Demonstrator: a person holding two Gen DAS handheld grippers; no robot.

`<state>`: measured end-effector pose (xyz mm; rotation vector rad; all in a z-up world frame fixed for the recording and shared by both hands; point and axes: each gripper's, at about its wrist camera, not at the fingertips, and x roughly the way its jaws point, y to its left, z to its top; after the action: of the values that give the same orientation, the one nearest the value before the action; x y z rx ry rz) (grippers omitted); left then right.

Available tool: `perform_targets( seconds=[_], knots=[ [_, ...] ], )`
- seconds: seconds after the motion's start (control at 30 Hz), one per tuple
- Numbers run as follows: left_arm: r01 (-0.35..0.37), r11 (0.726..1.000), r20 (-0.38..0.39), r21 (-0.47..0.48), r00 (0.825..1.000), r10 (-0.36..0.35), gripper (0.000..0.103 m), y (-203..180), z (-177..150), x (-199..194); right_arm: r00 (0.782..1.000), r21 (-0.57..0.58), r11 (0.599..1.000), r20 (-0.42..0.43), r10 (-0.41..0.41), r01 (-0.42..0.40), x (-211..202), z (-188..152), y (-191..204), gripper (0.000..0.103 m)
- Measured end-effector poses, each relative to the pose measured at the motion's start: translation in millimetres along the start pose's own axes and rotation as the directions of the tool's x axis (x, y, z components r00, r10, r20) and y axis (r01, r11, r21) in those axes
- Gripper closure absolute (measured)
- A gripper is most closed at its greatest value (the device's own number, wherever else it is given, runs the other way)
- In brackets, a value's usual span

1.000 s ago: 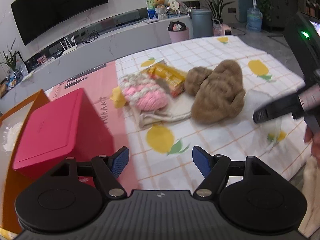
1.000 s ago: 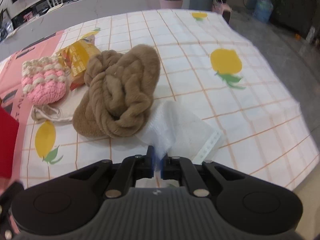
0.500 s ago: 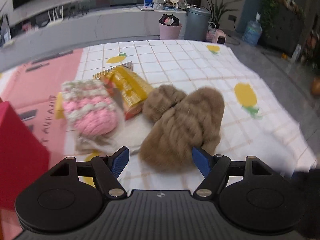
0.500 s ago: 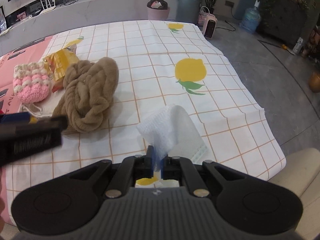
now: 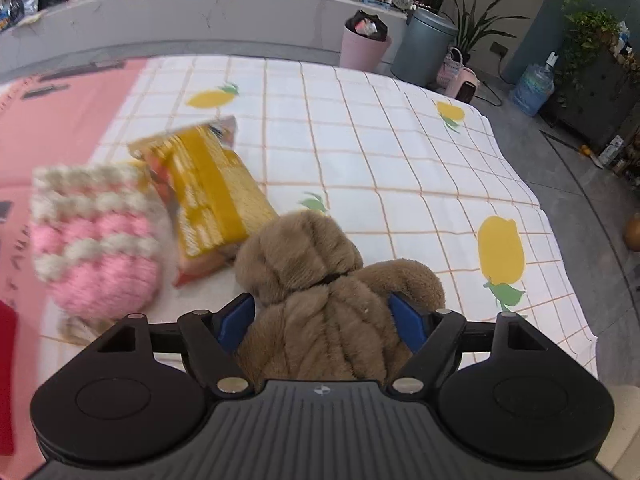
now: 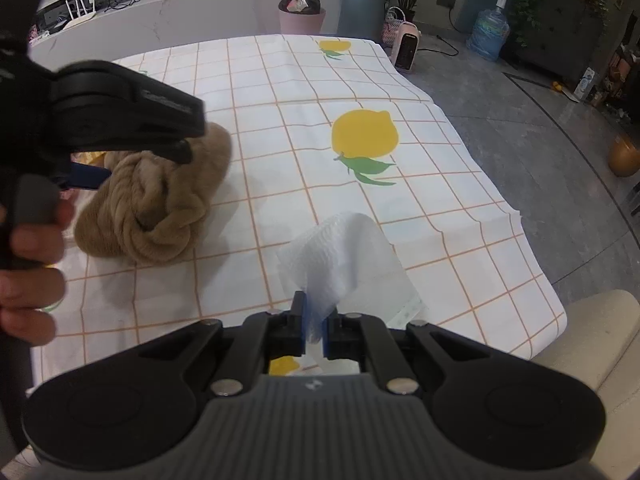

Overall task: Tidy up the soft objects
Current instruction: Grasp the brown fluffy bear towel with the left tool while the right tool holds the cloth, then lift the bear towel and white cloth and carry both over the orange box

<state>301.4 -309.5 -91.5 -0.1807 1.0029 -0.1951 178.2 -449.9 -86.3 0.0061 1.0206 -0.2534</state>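
A brown fluffy braided soft item (image 5: 316, 292) lies on the lemon-print cloth (image 5: 400, 168). My left gripper (image 5: 320, 316) is open, with its blue pads on either side of the brown item. It shows in the right wrist view (image 6: 156, 200) too, with the left gripper (image 6: 132, 152) over it. My right gripper (image 6: 315, 326) is shut on a white textured cloth (image 6: 340, 256) and holds it above the table. A pink and cream knitted pouch (image 5: 92, 248) lies to the left.
A yellow snack packet (image 5: 208, 196) lies between the pouch and the brown item. A red box edge (image 5: 6, 380) is at the far left. The table's right edge (image 6: 540, 272) drops to the floor. Bins (image 5: 364, 46) stand beyond the table.
My left gripper has swung right from the red box and closed in on the brown item, which now sits between its open pads. My right gripper has drawn back with the white cloth.
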Motion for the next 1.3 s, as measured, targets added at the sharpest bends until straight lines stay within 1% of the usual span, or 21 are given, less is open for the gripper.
perform_targets(
  seconds=[0.1,0.13,0.17,0.2,0.27,0.37,0.57,0.67,0.7,0.77,0.87,0.97,1.03,1.1,1.17,1.23,1.3],
  knots=[
    [0.051,0.999,-0.012,0.002,0.999,-0.051,0.013,1,-7,9,1.0,-0.015,1.0,-0.004,-0.012,0.012,0,0,3,0.098],
    [0.082,0.997,-0.019,0.007,0.996,-0.082,0.026,2,-10,12,1.0,-0.019,1.0,-0.005,-0.013,0.012,0,0,3,0.098],
    [0.123,0.992,-0.029,0.018,0.992,-0.123,0.041,2,-13,12,1.0,-0.023,1.0,-0.006,-0.012,0.012,0,0,4,0.098],
    [0.148,0.988,-0.029,0.035,0.989,-0.148,0.042,2,-17,11,1.0,-0.026,1.0,-0.007,-0.012,0.012,0,0,5,0.098],
    [0.146,0.986,-0.026,0.082,0.989,-0.145,0.045,1,-24,4,1.0,-0.032,0.999,-0.011,-0.013,0.013,1,-1,6,0.098],
    [0.149,0.982,-0.041,0.113,0.989,-0.145,0.045,9,-38,-8,1.0,-0.046,0.999,-0.023,-0.02,0.019,5,-2,9,0.098],
    [0.147,0.979,-0.055,0.14,0.989,-0.14,0.045,44,-65,-41,1.0,-0.047,0.999,-0.015,-0.011,0.01,3,-2,9,0.098],
    [0.13,0.976,-0.067,0.173,0.991,-0.12,0.044,54,-75,-55,1.0,-0.038,0.999,-0.011,-0.017,0.017,1,-2,7,0.098],
    [0.115,0.975,-0.068,0.188,0.992,-0.104,0.043,55,-78,-58,1.0,-0.034,0.999,-0.011,-0.021,0.021,0,-3,6,0.098],
    [0.092,0.972,-0.053,0.214,0.995,-0.082,0.037,53,-80,-62,0.999,-0.033,0.999,-0.013,-0.03,0.03,-1,-3,6,0.098],
    [0.054,0.962,-0.04,0.267,0.998,-0.045,0.031,45,-76,-63,0.999,-0.04,0.999,-0.016,-0.037,0.036,0,-4,7,0.098],
    [0.035,0.959,-0.049,0.281,0.999,-0.023,0.028,36,-71,-59,0.999,-0.051,0.998,-0.017,-0.038,0.037,0,-4,9,0.097],
    [0.021,0.952,-0.051,0.305,0.999,-0.006,0.026,30,-71,-55,0.999,-0.05,0.998,-0.016,-0.036,0.035,1,-4,8,0.097],
    [-0.002,0.943,-0.038,0.332,0.999,0.015,0.026,27,-75,-50,0.999,-0.051,0.998,-0.017,-0.036,0.035,1,-4,8,0.097],
    [0.012,0.944,-0.028,0.33,1.0,-0.002,0.036,29,-80,-48,0.999,-0.052,0.998,-0.019,-0.037,0.036,2,-4,8,0.097],
    [0.025,0.952,-0.016,0.304,1.0,-0.022,0.041,33,-82,-51,0.999,-0.054,0.998,-0.017,-0.033,0.032,3,-4,10,0.097],
    [0.041,0.952,-0.006,0.305,0.999,-0.041,0.043,35,-83,-56,1.0,-0.057,0.998,-0.009,-0.018,0.018,1,-4,11,0.096]
  ],
)
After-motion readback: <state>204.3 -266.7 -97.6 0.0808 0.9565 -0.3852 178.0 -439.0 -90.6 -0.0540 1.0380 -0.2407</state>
